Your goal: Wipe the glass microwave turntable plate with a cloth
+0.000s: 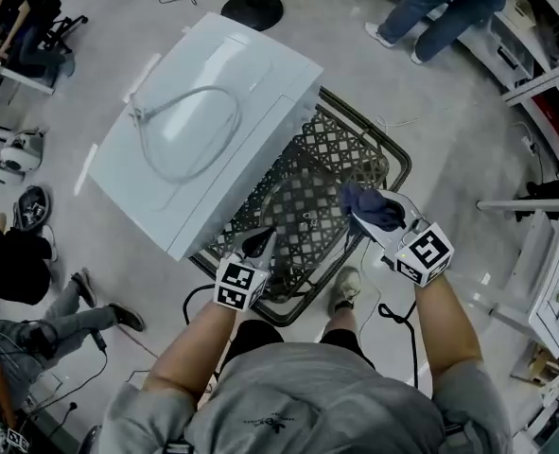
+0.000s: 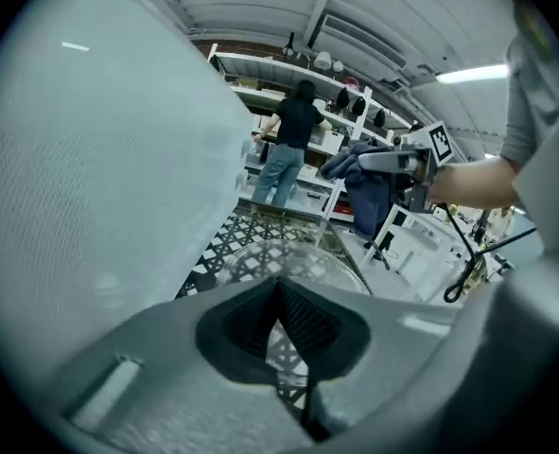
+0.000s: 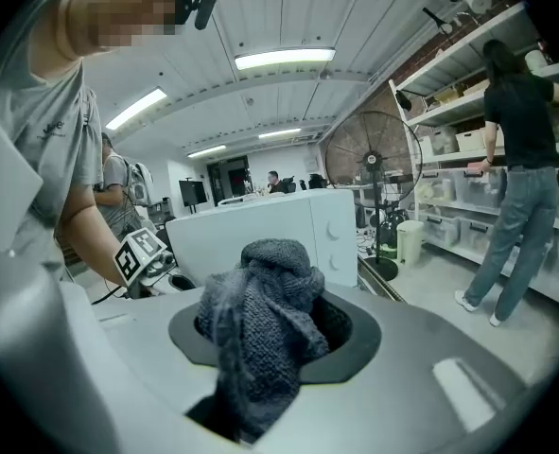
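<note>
the left gripper (image 1: 259, 245) is closed on the near rim of the glass plate (image 1: 303, 204), faintly outlined over the lattice table (image 1: 359, 149). the grey cloth (image 1: 372, 206) is pinched in the right gripper (image 1: 385, 225) at the plate's right edge, the gripper's tips buried in folds.

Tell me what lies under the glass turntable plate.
Under the glass turntable plate is a black lattice tabletop; its pattern shows through the clear glass. Whether the plate lies flat on it cannot be told. Anything below the lattice is too dark to make out.
</note>
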{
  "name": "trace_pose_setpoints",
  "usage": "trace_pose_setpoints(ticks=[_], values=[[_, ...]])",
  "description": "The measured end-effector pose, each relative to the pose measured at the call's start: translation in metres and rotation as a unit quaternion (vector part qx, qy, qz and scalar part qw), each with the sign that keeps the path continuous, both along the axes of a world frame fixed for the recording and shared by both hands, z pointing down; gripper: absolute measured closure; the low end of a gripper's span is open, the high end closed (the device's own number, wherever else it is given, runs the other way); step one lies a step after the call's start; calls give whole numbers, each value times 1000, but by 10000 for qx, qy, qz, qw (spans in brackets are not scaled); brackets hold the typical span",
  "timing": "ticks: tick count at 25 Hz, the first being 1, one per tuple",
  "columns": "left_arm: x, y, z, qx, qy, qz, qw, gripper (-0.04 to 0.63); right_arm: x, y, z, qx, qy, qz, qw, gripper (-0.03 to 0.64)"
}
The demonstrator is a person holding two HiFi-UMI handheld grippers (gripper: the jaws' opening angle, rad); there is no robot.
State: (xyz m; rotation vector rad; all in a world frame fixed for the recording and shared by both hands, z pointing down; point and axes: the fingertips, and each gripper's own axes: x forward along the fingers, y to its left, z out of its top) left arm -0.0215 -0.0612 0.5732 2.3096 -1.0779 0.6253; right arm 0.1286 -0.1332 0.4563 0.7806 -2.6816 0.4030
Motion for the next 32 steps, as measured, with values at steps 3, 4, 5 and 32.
trace_pose_setpoints(ticks=[3, 4, 5, 32], values=[[-6, 0, 14, 31, 13, -23, 10000, 597, -7, -4, 22, -48, 30, -66, 10000, 463], [-6, 1, 18, 66, 6, 9, 10000, 597, -8, -5, 30, -47, 64, -96, 9999, 463], [-7, 2, 21, 106, -9, 57, 9999, 597, -9, -6, 37, -46, 93, -125, 9999, 463], [13, 27, 77, 114, -1042, 873, 9906, 595, -61, -23, 104, 102, 464, -643, 9968, 463]])
